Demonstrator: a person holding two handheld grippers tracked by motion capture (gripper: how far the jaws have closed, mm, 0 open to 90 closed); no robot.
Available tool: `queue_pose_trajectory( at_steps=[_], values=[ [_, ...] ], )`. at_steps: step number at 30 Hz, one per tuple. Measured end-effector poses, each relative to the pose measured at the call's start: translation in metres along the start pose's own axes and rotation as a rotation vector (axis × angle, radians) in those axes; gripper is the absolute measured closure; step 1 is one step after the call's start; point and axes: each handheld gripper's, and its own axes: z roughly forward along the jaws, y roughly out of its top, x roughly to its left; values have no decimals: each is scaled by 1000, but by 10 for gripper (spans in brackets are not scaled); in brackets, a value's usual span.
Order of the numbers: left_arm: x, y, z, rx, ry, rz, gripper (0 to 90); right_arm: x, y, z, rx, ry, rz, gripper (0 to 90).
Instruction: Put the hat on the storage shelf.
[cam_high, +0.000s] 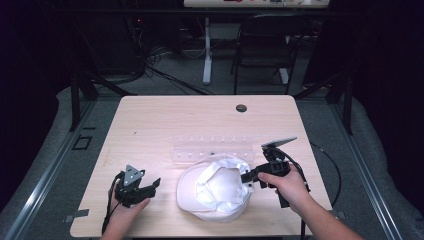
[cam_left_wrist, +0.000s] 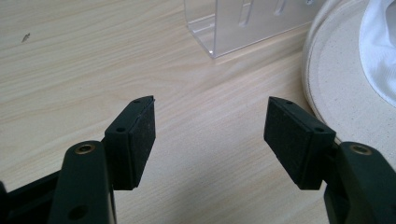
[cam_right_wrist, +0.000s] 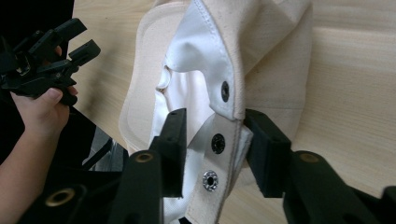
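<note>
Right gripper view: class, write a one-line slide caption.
Right gripper closes its jaws around the snap strap of a cream cap on the wooden table.

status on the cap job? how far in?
Early. Done: the right gripper has its jaws around the cap's snap strap, and the cap tilts up off the table. In hand: that grip looks loose. Left: the left gripper is open, beside the brim, touching nothing.

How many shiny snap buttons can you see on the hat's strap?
3 snaps on the cap strap between the right gripper jaws: upper one, middle, lowest. More may be hidden.
</note>
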Motion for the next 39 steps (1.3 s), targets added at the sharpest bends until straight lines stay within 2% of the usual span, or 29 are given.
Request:
queue_pose_trajectory(
  at_steps=[2, 3, 4, 7, 9, 12, 15, 16, 18, 19, 24, 26, 30, 31, 32, 36, 39],
  values=[
    [0, 0, 0, 0, 0, 2, 347, 0, 2, -1, 16, -9, -17, 662],
    [0, 0, 0, 0, 0, 4, 347, 2, 2, 0, -1, -16, -9, 666],
    [0, 0, 0, 0, -1, 5, 347, 1, 3, 0, 19, -19, -28, 677],
    [0, 0, 0, -1, 0, 0, 347, 1, 3, 3, 16, -7, -24, 700],
    [0, 0, 0, -2, 0, -2, 347, 1, 4, 3, 35, -12, -32, 713],
    [-1, 0, 1, -2, 0, -2, 347, 2, 4, 5, 30, -25, -29, 723],
    [-1, 0, 1, -2, 0, 4, 347, 3, 6, 3, 55, -21, -35, 766],
    [-1, 0, 1, -3, -1, 2, 347, 4, 5, 4, 32, -18, -11, 775],
    [-1, 0, 1, -1, -2, 6, 347, 4, 7, 2, 56, -15, -28, 786],
    [-1, 0, 1, -1, -1, 7, 347, 6, 7, 3, 38, -21, -12, 789],
    [-1, 0, 1, -1, -2, 7, 347, 9, 9, 0, 49, -30, -29, 797],
    [-1, 0, 1, -1, -2, 7, 347, 13, 10, -1, 35, -35, -14, 799],
    [-2, 0, 1, -1, -1, 9, 347, 17, 12, -5, 48, -47, -34, 801],
    [-2, 0, 1, -1, -2, 9, 347, 20, 12, -6, 34, -53, -18, 802],
    [-2, 0, 1, 0, -3, 15, 347, 21, 13, -7, 37, -52, -23, 802],
    [-3, 0, 1, -1, -2, 17, 347, 29, 16, -14, 49, -87, -43, 802],
    [-3, 0, 1, -1, -2, 17, 348, 35, 17, -17, 37, -122, -49, 803]
  ],
)
